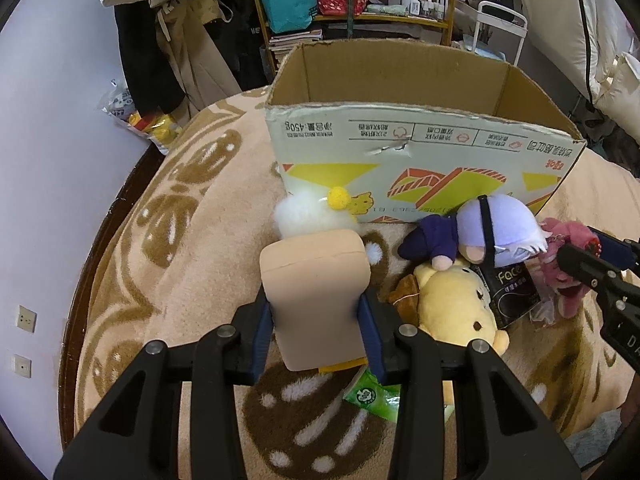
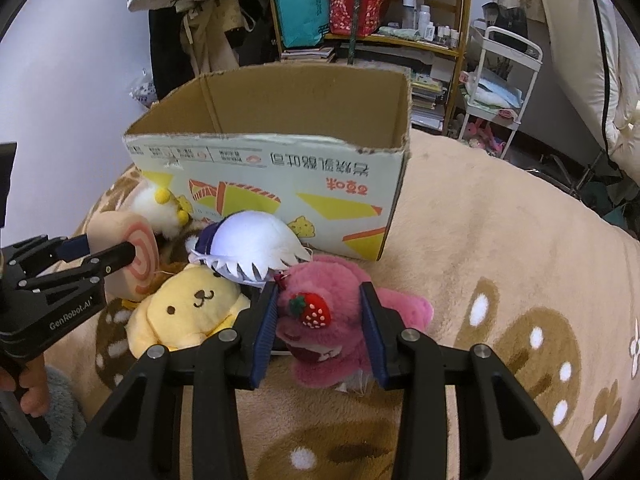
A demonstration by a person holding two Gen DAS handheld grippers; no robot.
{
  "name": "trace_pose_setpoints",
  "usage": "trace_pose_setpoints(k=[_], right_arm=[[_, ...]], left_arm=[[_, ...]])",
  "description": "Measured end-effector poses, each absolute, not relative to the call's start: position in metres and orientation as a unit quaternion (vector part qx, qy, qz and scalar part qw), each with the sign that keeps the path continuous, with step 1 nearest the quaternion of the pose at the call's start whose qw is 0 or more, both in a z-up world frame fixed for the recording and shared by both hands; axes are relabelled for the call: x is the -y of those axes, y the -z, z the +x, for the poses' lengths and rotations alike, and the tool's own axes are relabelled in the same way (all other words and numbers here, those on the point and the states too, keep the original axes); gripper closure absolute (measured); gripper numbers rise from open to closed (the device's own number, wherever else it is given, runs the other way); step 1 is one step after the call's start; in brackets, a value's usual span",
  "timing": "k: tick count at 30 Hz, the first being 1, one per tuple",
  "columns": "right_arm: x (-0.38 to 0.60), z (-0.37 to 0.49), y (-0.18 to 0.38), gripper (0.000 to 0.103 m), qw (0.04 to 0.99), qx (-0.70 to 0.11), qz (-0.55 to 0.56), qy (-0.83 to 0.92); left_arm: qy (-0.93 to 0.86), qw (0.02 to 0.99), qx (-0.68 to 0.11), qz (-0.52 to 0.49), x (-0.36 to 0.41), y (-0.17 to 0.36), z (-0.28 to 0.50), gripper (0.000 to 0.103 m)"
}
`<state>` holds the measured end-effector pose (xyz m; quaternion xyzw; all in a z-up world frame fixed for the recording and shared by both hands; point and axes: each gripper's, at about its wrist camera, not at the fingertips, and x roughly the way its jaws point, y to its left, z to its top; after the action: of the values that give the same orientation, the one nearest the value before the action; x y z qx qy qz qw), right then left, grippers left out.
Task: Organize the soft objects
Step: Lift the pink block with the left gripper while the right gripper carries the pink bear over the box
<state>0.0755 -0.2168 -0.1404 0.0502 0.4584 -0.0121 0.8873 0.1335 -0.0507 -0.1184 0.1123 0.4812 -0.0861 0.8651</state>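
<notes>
Evidently bound for the open cardboard box point(image 1: 400, 152), the left hand-held gripper point(image 1: 316, 332) pinches a swirl-roll plush point(image 1: 312, 292) while the right hand-held gripper point(image 2: 320, 328) brackets the pink strawberry bear point(image 2: 320, 332), its grip on it impossible to confirm.

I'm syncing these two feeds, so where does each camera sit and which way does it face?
Left wrist: behind the left gripper, shut on a beige swirl-roll plush, facing the open cardboard box; right gripper's tip at right.
Right wrist: behind the right gripper, straddling a pink strawberry bear plush; left gripper and the person's fingers at left.
Shared: box, yellow dog plush.
</notes>
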Motion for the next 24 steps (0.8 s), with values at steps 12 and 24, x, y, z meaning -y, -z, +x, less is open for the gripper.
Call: trace_pose_setpoints(k=[12,24], right_arm=[[0.216,0.048,0.115,0.061,0.903,-0.426,0.053,0.020],[0.221,0.029,0.093,0.061,0.922,-0.381,0.064,0.037]], left_arm=[[0.079,0.878,-0.456,0.119,0.045,0.102,0.108,0.065],[0.074,0.895,-0.423,0.121,0.041,0.083,0.086,0.064]])
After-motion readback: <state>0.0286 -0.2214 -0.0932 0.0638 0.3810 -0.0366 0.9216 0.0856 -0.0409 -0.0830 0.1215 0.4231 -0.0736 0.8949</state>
